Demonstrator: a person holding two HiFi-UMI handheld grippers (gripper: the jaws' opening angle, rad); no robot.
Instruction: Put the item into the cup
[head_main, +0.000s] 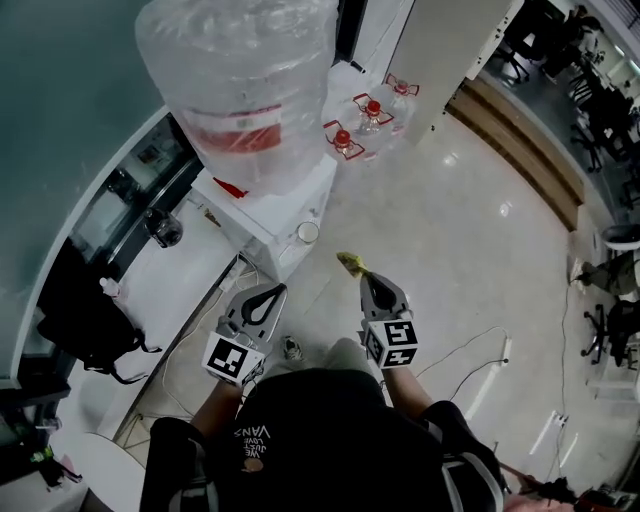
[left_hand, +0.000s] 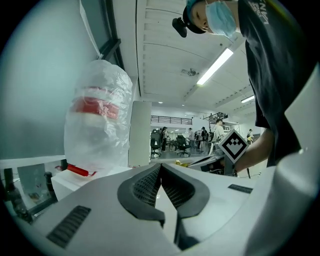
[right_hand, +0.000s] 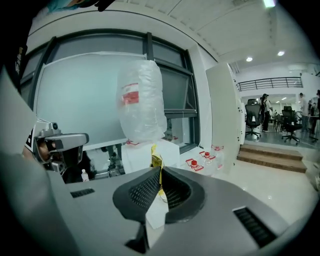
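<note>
The left gripper (head_main: 278, 291) is held closed and empty beside the right gripper (head_main: 370, 280), which is clamped on a yellow item (head_main: 350, 262).

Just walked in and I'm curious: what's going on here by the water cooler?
A person holds a claw tool in each hand. The right claw is pinched shut on a small yellow item, held out towards a cup at the water dispenser. The left claw is shut and empty. The item is not yet in the cup.
</note>
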